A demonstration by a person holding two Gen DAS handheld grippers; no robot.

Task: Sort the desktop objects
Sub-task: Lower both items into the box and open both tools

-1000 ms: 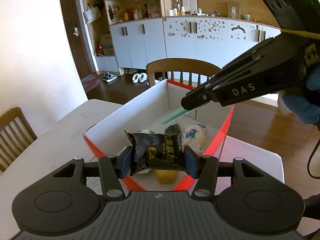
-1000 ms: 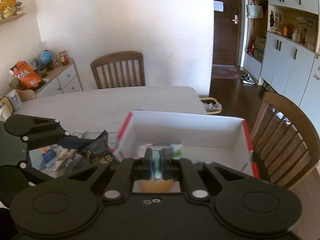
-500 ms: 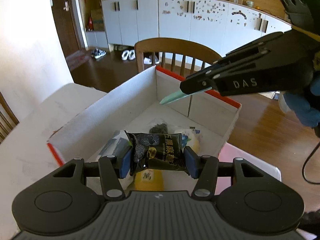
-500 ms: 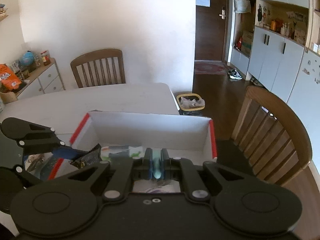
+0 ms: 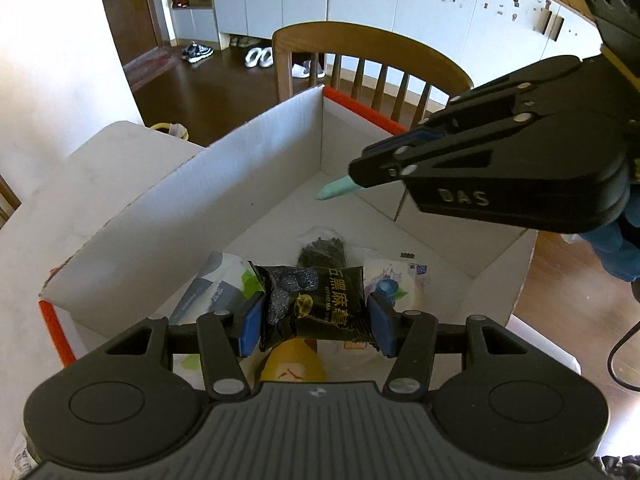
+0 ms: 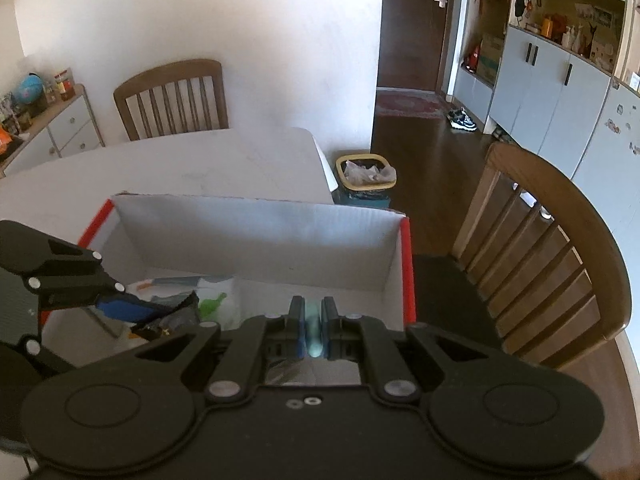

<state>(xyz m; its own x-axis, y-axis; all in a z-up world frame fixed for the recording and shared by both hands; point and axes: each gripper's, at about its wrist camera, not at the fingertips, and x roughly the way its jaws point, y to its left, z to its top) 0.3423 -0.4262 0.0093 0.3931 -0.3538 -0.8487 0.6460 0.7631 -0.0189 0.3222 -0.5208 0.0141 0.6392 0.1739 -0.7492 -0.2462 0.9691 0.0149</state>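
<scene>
- As both tongs are seen poised over it, the white cardboard box (image 5: 224,184) with red outer edges is found on the pale tabletop (image 6: 168,168), filling the middle of both views.
- Several packets are already lying on the box floor: a grey-and-white pouch (image 5: 208,288) at 9 o'clock, a clear bag of dark bits (image 5: 320,248) at 12 o'clock, a pale printed sachet (image 5: 396,280) at 3 o'clock, and something yellow (image 5: 292,364) at 6 o'clock, so the sorting is judged partly done.
- The left tongs (image 5: 314,320) are closed on a black snack packet (image 5: 320,306), held above the box interior and not yet released.
- The right tongs (image 6: 313,330) are clamped on a slim mint-green item (image 5: 336,190), its tip pointing toward the far corner at 12 o'clock.
- Two releases are judged to remain.
</scene>
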